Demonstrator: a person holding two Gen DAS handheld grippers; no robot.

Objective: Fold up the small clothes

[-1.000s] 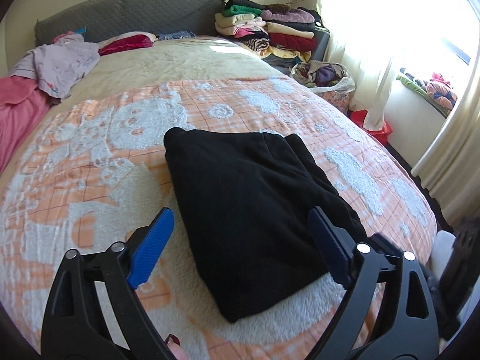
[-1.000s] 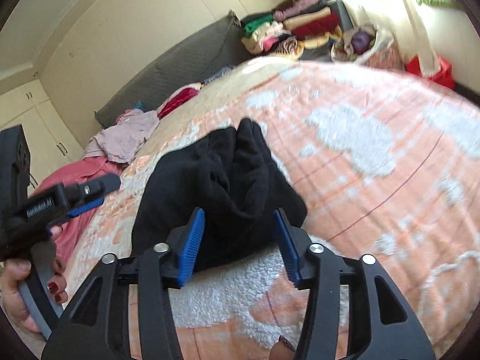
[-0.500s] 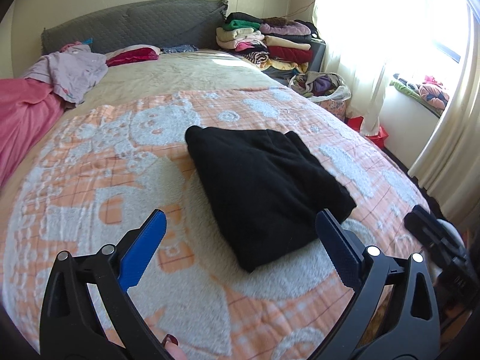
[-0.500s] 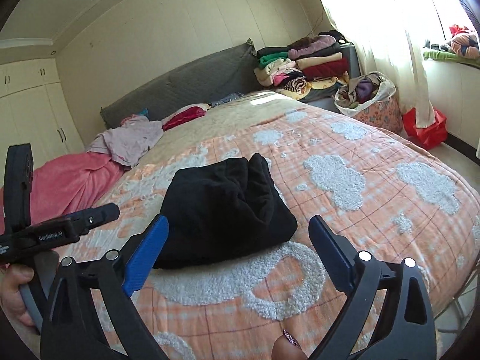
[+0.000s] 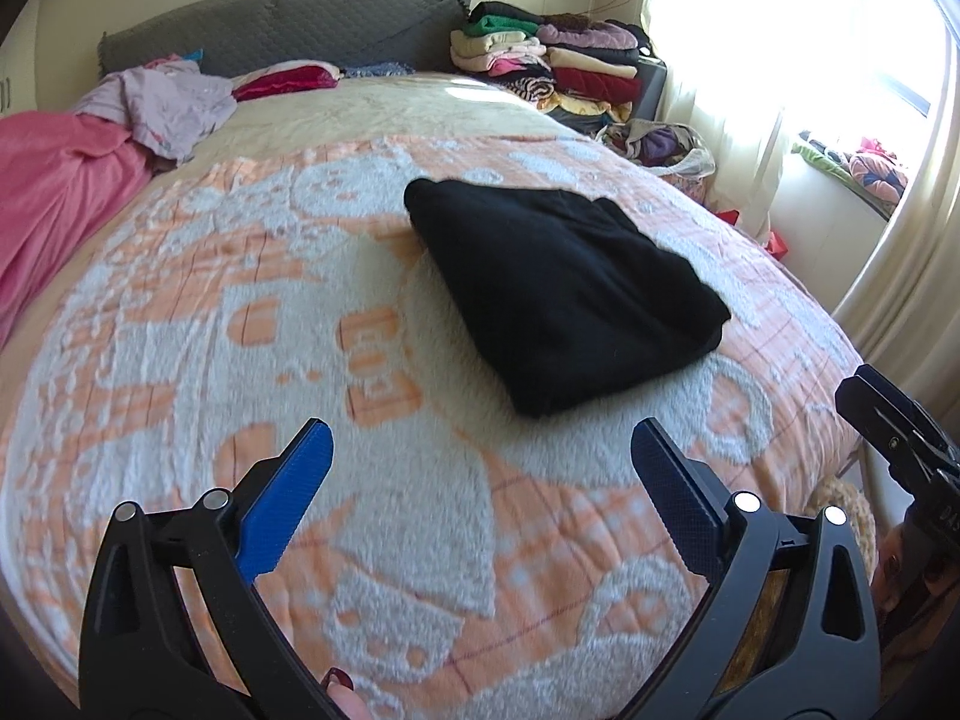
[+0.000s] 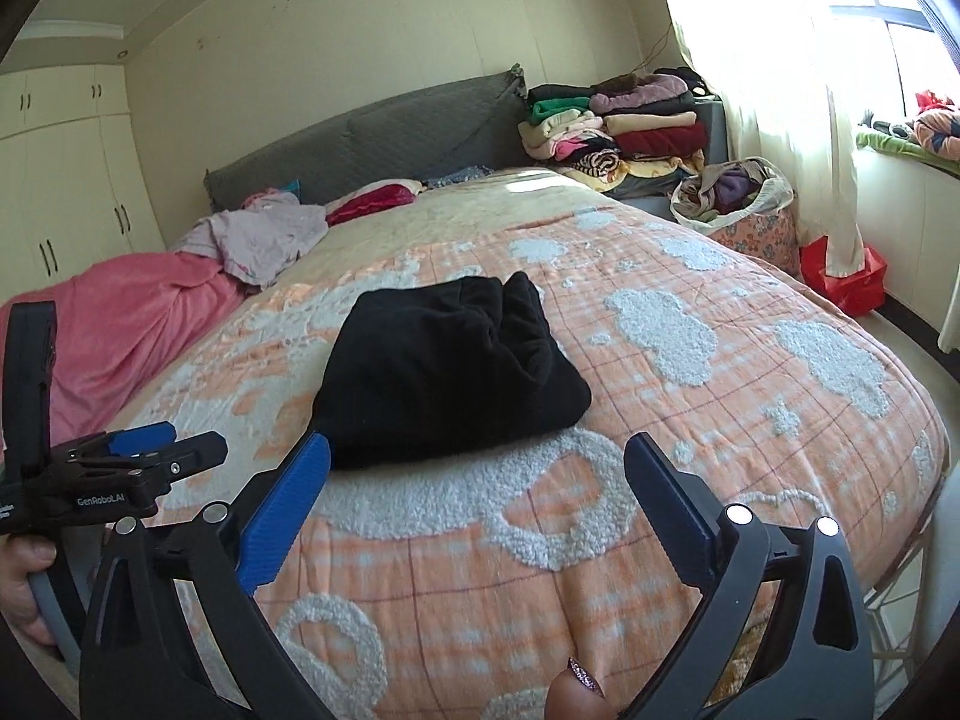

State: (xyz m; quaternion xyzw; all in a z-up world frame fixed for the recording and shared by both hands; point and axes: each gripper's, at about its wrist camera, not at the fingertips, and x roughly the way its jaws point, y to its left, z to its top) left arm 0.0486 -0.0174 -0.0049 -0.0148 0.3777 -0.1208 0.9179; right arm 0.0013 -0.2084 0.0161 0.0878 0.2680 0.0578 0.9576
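Jaws, left: both blue pads of my left gripper (image 5: 480, 480) are standing wide apart, with only blanket showing between them.
Jaws, right: my right gripper (image 6: 477, 483) is opening to its widest, and no cloth is lying between its pads.
Garment, form: the black garment (image 5: 558, 294) is lying folded into a compact, thick bundle with rounded corners.
Garment, surface: I am reading a soft, matte knit. From the right wrist view the far end (image 6: 522, 324) is bunching into two rolled folds.
Garment, position: it is resting on the orange and white blanket (image 5: 180, 330), about mid-bed, ahead of both grippers and touching neither.
Left hand, pose: I am holding the left gripper low over the near part of the bed, angled downward. The garment is sitting ahead and to the right of its line.
Right hand, pose: I am holding the right gripper near the foot of the bed, tilted down more gently. Its left pad is overlapping the garment's near edge in the picture, though I cannot tell any contact there.
Cross-check: each gripper is appearing at the edge of the other's view, both held clear of the cloth.
Surroundings: a pink cover (image 6: 120, 312) is lying at the left edge of the bed, and stacked clothes (image 6: 618, 126) are sitting beside the grey headboard (image 6: 360, 144).
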